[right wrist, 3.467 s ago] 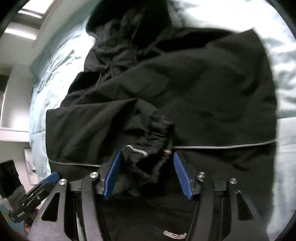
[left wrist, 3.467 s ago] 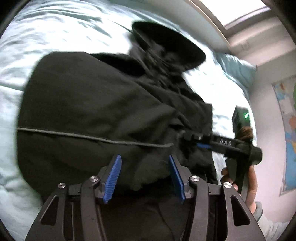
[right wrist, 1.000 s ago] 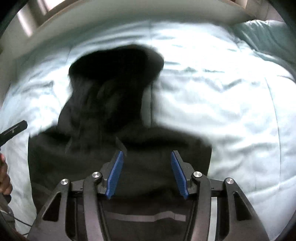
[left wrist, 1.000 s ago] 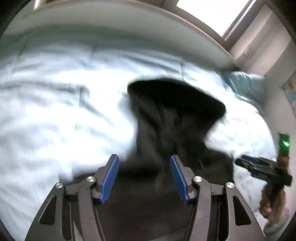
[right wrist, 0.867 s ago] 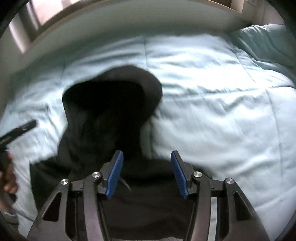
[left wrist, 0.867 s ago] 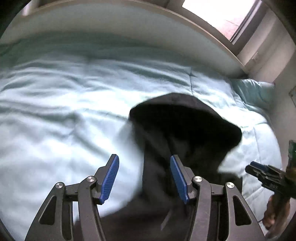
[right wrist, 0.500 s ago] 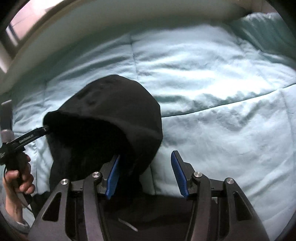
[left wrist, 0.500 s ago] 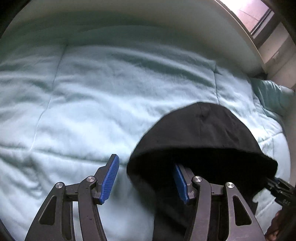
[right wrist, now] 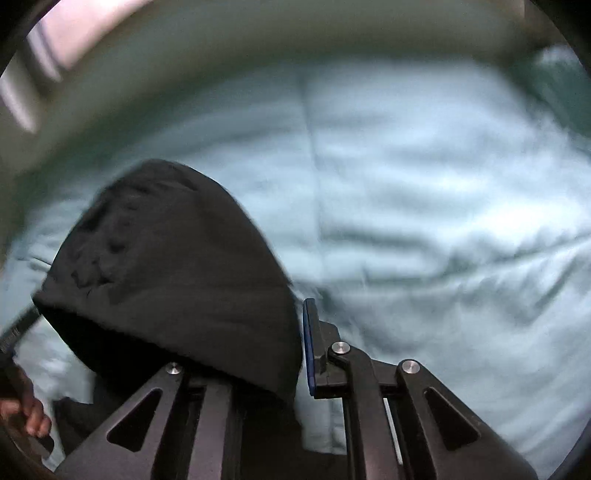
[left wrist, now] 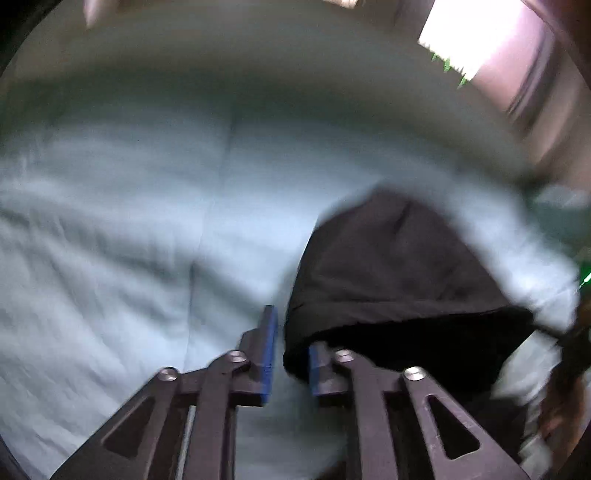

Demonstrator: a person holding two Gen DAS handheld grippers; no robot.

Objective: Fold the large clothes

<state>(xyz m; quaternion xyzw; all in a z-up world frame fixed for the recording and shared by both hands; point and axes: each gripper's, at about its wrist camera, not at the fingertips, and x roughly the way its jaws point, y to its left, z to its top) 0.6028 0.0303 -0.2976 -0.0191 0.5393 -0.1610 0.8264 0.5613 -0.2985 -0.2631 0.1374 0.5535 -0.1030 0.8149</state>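
A black hooded jacket lies on the bed, and only its hood (left wrist: 399, 266) (right wrist: 170, 251) fills the views. My left gripper (left wrist: 291, 332) sits low at the hood's left rim, jaws closing. The rim is between the blue pads, against the right one, with a thin strip of bedding still showing by the left pad. My right gripper (right wrist: 297, 325) is shut on the hood's right rim. Fabric covers its left pad and only the right pad (right wrist: 308, 343) shows. Each view catches the other gripper, blurred, at the hood's far corner.
Light blue quilted bedding (right wrist: 424, 184) (left wrist: 129, 221) spreads around the hood. A pale curved wall or bed end (left wrist: 258, 74) runs behind it, with a bright window (left wrist: 480, 33) above. A matching pillow (right wrist: 561, 74) lies at the far right. A person's hand (right wrist: 26, 410) holds the left tool.
Both grippers have dropped and moved forward from the jacket's body to the hood's two rims. Their jaws have narrowed from wide apart, the right one fully onto the fabric.
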